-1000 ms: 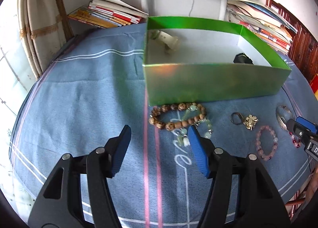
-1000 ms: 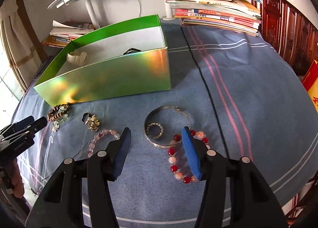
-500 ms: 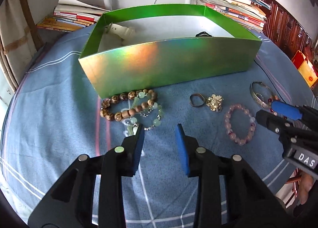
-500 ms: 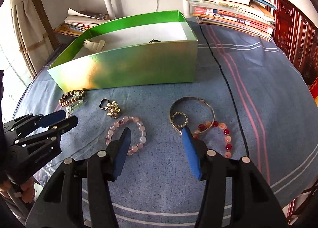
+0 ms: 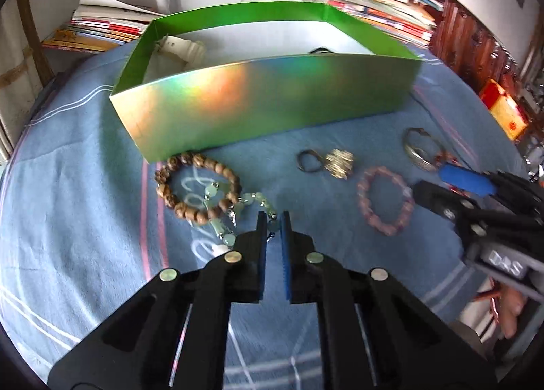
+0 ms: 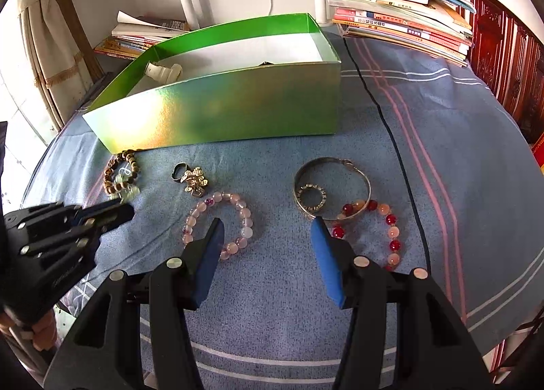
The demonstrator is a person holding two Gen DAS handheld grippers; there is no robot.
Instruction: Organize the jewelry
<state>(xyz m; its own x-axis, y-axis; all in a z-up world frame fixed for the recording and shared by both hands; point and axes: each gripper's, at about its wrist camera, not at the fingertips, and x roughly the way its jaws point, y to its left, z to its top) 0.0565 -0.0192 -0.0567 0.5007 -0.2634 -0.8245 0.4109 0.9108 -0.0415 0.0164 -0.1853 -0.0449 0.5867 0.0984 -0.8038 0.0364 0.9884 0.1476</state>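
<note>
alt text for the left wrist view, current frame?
The left gripper is nearly closed around a pale green bead bracelet on a blue cloth. That bracelet overlaps a brown bead bracelet in front of an open green box. To the right lie a ring with a gold charm, a pink bead bracelet and the right gripper.

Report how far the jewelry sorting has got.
Done: a white piece and a dark item lie in the green box.
In hand: left claw is closed on the jade bracelet.
Left on the cloth: wooden beads, charm, pink bracelet, bangle, ring, red beads. Right claw is open.
</note>
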